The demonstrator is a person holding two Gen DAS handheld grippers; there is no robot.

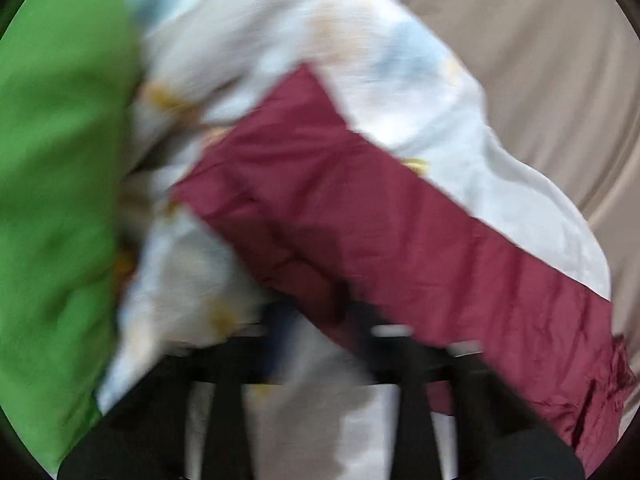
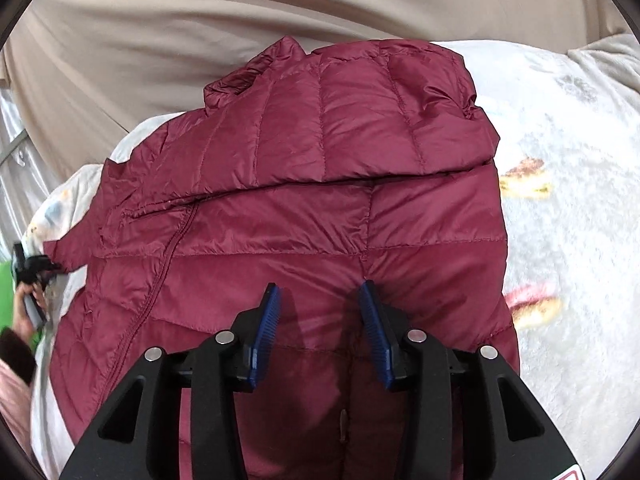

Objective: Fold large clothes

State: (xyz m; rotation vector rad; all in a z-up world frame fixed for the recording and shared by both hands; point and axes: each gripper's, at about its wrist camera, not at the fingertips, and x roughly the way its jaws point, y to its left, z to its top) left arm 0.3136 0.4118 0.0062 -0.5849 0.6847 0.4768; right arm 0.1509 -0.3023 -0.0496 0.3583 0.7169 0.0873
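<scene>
Nearest your right-hand camera, the right gripper [image 2: 320, 300] hovers just over the lower body of the maroon puffer jacket [image 2: 288, 208], its blue pads [image 2: 267, 332] standing partly apart with only fabric below them and nothing pinched between. The jacket lies spread on a white printed blanket [image 2: 568, 208], with a beige sheet [image 2: 160, 40] beyond it, and its upper part with the collar is already folded down over the chest, leaving a clear crease across the middle. So you seem to be partway through: one fold looks done, while the lower half, the zipper side and the far-left sleeve still lie flat and unfolded. At the left edge of that view your left gripper [image 2: 34, 268] sits at the tip of the sleeve, small and hard to read. From its own camera the picture is badly smeared; a band of maroon jacket [image 1: 380, 220] crosses the blanket [image 1: 440, 120], with green cloth [image 1: 56, 160] to the left, and the left gripper [image 1: 312, 344] shows as dark fingers at the bottom. Its jaws are fully closed, but you cannot tell from the blur whether they pinch the sleeve. What is probably left is bringing the sleeve and sides inward, then folding the hem up.
</scene>
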